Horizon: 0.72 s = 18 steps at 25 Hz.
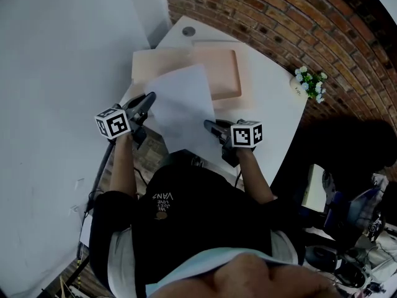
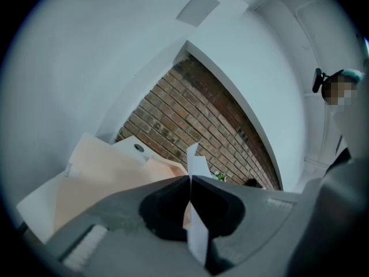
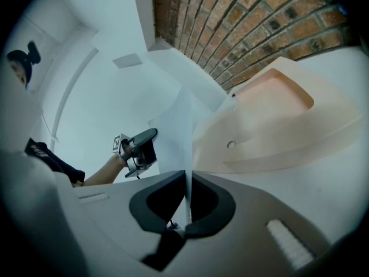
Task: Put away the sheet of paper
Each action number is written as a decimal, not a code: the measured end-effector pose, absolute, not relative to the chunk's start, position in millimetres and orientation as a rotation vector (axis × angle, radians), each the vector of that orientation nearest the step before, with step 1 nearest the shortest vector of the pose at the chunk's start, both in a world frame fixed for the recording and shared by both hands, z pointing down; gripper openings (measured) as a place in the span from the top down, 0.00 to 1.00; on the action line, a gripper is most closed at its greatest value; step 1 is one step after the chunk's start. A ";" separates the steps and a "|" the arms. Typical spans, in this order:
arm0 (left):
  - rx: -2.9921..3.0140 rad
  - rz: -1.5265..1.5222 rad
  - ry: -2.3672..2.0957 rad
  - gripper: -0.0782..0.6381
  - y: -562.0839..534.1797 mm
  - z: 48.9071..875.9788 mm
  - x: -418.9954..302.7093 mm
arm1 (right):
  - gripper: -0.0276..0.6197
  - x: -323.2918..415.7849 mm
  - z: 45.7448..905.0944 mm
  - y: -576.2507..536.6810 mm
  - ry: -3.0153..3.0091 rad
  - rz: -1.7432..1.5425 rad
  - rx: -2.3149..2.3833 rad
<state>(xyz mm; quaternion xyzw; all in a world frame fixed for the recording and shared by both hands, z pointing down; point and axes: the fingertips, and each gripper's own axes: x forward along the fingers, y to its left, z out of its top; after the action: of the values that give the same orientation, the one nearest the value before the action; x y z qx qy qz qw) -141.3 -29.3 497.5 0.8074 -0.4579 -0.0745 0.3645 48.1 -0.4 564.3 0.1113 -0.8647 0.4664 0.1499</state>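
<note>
One sheet of paper (image 1: pixel 182 104) is held off the white surface (image 1: pixel 273 101), left gripper (image 1: pixel 149 99) and right gripper (image 1: pixel 209 127) each with jaws clamped on a near edge, probably to keep it flat for sliding into the peach folder (image 1: pixel 218 73) beyond.

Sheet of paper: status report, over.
Grippers: left gripper and right gripper both shut on sheet of paper. Held up off the table, near the peach folder. Nothing blocking.

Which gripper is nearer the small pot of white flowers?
Right. The right gripper clamps the sheet of paper on the edge facing the flower pot; the left gripper clamps the opposite edge, with the sheet between it and the pot.
</note>
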 end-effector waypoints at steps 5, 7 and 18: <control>2.093 -0.182 -1.126 0.89 -53.7 499.9 -150.0 | 0.96 34.6 563.9 -17.2 -2.480 1.346 0.365; 2.099 -0.175 -1.105 0.89 -65.2 500.8 -153.9 | 0.96 30.6 563.1 -26.2 -2.479 1.349 0.392; 2.128 -0.141 -0.987 0.89 -128.0 509.3 -176.0 | 0.96 5.2 567.4 -73.7 -2.462 1.362 0.527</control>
<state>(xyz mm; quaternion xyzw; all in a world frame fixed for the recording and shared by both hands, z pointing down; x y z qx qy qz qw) -176.0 -128.0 509.3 0.8356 -0.3875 -0.0555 0.3854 5.2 -73.7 567.4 0.1822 -0.8516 0.4713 0.1392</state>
